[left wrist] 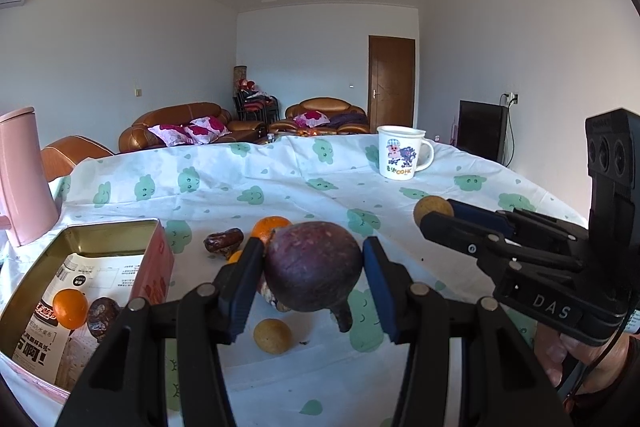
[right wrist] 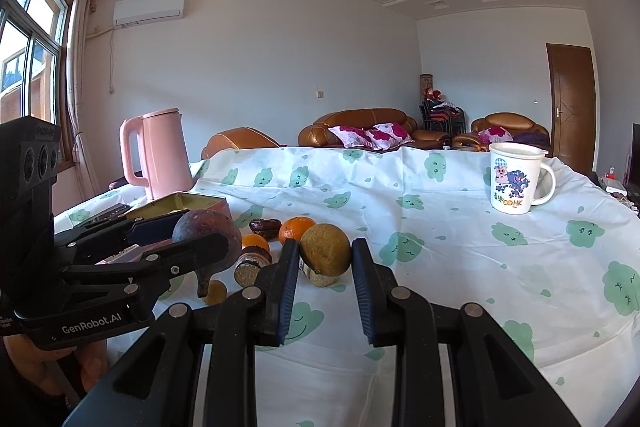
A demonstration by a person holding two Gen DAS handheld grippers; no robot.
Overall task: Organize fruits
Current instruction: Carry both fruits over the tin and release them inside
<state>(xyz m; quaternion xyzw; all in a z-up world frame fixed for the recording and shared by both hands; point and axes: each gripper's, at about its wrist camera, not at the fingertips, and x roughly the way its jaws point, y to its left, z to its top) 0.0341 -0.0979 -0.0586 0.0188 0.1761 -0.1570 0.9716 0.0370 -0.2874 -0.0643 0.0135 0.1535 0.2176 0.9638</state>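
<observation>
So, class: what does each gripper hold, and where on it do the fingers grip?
The left gripper holds a purple fruit by its round sides, stem end down. The right gripper holds a yellow-brown fruit by its sides.

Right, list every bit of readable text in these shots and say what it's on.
"DAS": right gripper body.
"GenRobot.AI": left gripper body.
"HK", after characters too small to read: white mug.
Chinese print on the paper in the pink tin: mostly too blurred to read.

Pink kettle (right wrist: 156, 153) at table's far left edge. White cartoon mug (right wrist: 516, 179) upright, far right on the cloud-print tablecloth (right wrist: 440, 227). Brown leather sofas (right wrist: 360, 127) with floral cushions behind, wooden door (right wrist: 570, 99) beyond.
</observation>
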